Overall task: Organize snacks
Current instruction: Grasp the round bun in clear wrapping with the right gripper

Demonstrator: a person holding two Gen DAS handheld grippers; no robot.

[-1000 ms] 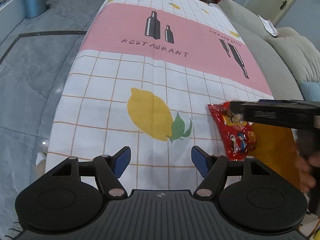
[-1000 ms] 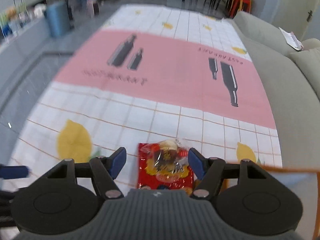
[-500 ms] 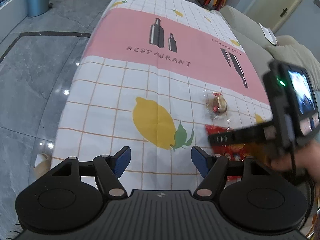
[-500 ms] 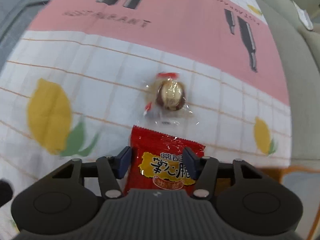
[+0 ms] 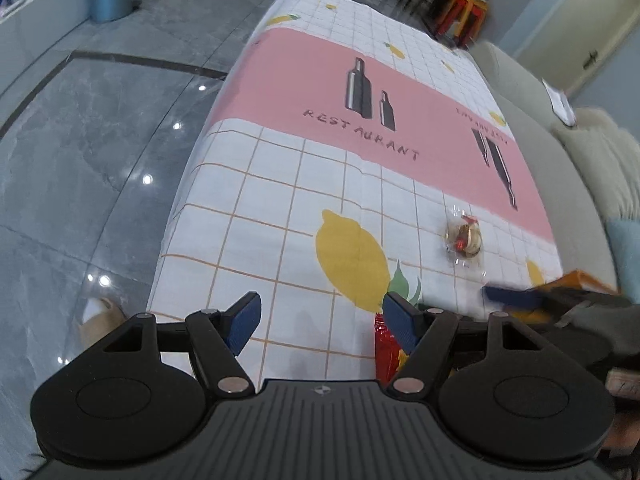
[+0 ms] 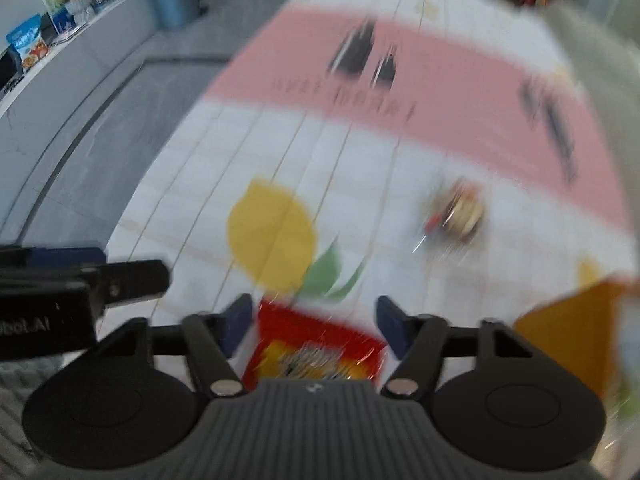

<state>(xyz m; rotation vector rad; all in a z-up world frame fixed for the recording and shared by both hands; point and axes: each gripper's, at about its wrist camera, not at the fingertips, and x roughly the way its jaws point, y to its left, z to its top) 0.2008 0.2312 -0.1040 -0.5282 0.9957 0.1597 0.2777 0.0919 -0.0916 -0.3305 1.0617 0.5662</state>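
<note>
A red snack packet (image 6: 316,354) lies on the tablecloth between the open fingers of my right gripper (image 6: 316,320); the view is blurred. A sliver of the packet (image 5: 386,354) shows behind my left gripper's right finger. A clear-wrapped round pastry (image 5: 464,238) lies farther up the cloth, also in the right wrist view (image 6: 458,214). My left gripper (image 5: 322,322) is open and empty over the near white squares. The right gripper's blue fingertip (image 5: 510,298) shows at the right of the left wrist view.
An orange box (image 6: 568,332) stands at the near right, also in the left wrist view (image 5: 576,282). A grey sofa (image 5: 560,152) runs along the table's right side. Grey tiled floor (image 5: 80,160) lies to the left. The left gripper's body (image 6: 60,300) is at the left.
The right gripper has pulled back toward me and lower, so the red packet now lies between its fingers and the pastry is farther away. The left gripper has shifted a little.
</note>
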